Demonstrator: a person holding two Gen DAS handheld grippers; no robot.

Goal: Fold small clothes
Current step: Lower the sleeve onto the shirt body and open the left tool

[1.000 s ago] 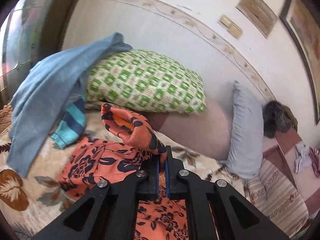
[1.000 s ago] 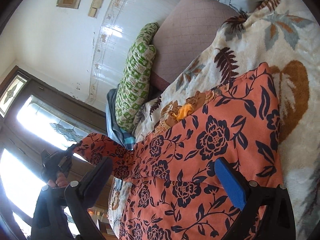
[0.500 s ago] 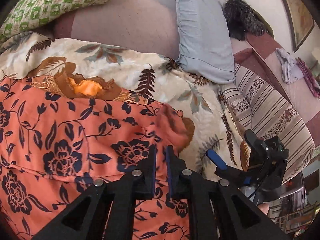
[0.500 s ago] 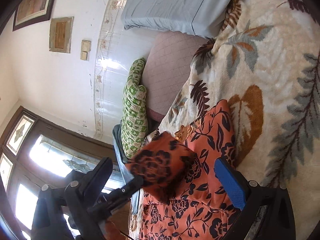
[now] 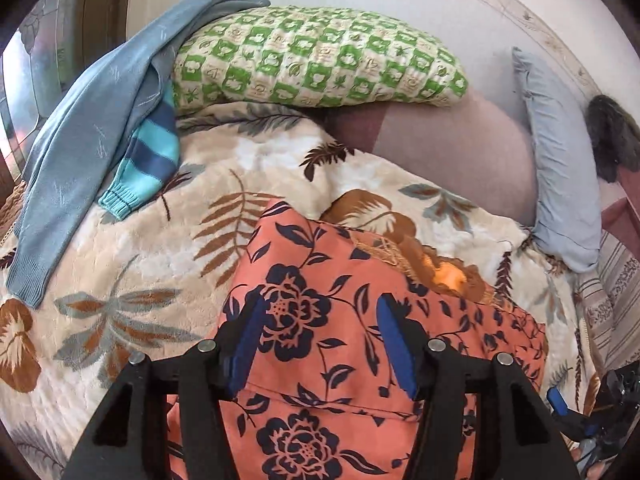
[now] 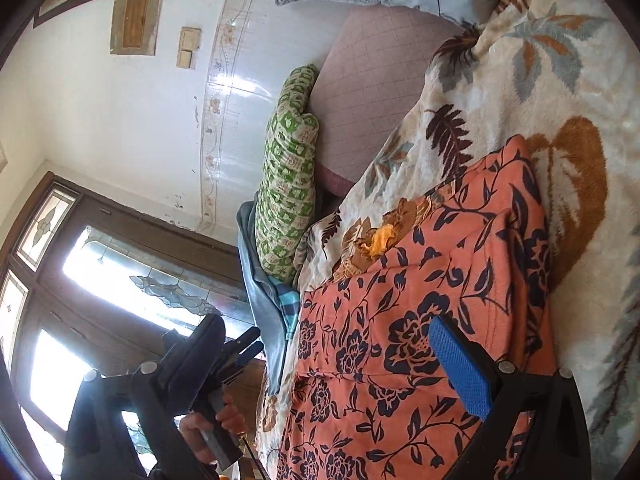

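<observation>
Beneath the left gripper (image 5: 318, 344), spread wide, lies the orange garment (image 5: 360, 320).

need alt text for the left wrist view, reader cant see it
The open left gripper hovers over an orange floral garment lying on a leaf-print blanket. Behind lie a green checked pillow and a blue sweater.

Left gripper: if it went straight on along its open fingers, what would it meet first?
Probably the orange floral garment, which fills the gap in front of the left gripper. Beyond it lies the leaf-print blanket; depth is unclear.
</observation>
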